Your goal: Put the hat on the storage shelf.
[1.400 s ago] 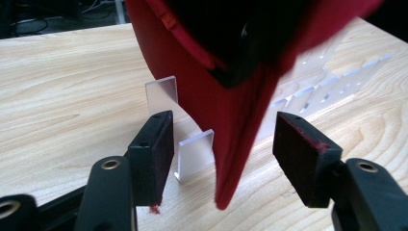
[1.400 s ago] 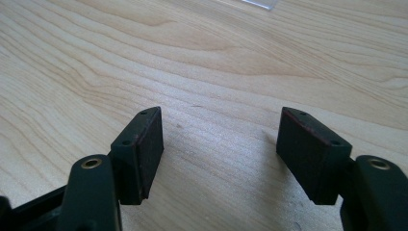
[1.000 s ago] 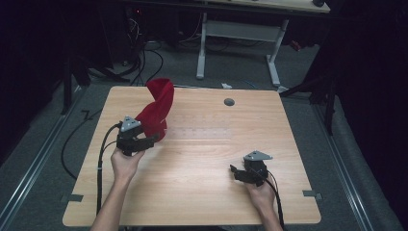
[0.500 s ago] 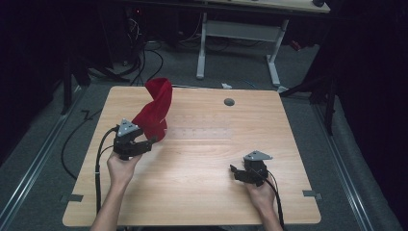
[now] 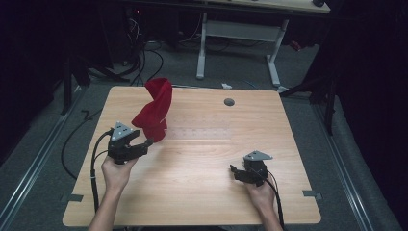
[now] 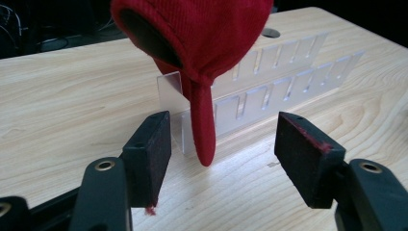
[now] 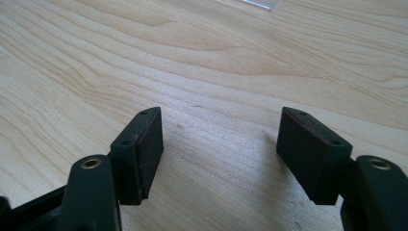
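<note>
Resting near the counter's [image 5: 192, 192] near right corner, the right tongs [image 5: 236, 172] stay spread and empty. Left tongs [image 6: 219, 159] are spread around the red knit hat's [image 6: 202, 53] dangling tail; close squarely on it, clear of the slotted acrylic rack [image 6: 284, 77] behind, toward the far left corner.

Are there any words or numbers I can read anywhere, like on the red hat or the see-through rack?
None: no words, numbers or signs show on the red hat, the clear rack or the wooden table.
</note>
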A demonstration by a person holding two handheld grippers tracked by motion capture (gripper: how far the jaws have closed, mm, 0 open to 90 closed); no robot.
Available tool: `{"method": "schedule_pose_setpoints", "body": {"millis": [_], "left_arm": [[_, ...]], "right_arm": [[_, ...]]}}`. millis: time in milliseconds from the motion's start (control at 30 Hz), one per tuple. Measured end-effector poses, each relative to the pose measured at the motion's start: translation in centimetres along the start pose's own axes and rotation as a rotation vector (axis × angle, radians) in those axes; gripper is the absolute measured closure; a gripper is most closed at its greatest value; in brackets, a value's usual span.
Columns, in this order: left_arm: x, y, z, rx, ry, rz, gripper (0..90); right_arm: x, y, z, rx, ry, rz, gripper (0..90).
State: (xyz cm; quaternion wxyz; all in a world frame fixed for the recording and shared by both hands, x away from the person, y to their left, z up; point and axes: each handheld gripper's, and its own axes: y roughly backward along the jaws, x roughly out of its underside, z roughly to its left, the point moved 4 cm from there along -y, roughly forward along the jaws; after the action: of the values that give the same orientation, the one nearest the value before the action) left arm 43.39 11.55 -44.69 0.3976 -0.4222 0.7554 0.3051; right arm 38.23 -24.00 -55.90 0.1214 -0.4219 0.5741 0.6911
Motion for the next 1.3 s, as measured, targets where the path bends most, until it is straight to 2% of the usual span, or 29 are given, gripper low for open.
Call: {"method": "schedule_pose_setpoints", "body": {"millis": [233,633,733,900,1300], "left_arm": [[0.1,0.8,-0.5,0.011,0.01,-0.02,38.1],[1.0,1.9,-1.0,0.019,0.002,-0.007,38.0],[1.3,2.2,-1.2,0.025,-0.004,-0.002,37.9],[2.2,2.3,-1.4,0.013,-0.053,0.011,38.1],[3.6,2.8,-1.4,0.017,-0.05,0.034,37.8]], "right_arm": [[0.0,0.0,0.0,0.001,0.001,0.0,33.2],[0.0,0.0,0.1,0.001,0.002,0.0,32.8],[0.0,0.0,0.1,0.001,0.002,0.0,32.8],[0.0,0.0,0.1,0.001,0.003,0.0,32.8],[0.0,0.0,0.1,0.0,0.004,0.001,32.5]]}}
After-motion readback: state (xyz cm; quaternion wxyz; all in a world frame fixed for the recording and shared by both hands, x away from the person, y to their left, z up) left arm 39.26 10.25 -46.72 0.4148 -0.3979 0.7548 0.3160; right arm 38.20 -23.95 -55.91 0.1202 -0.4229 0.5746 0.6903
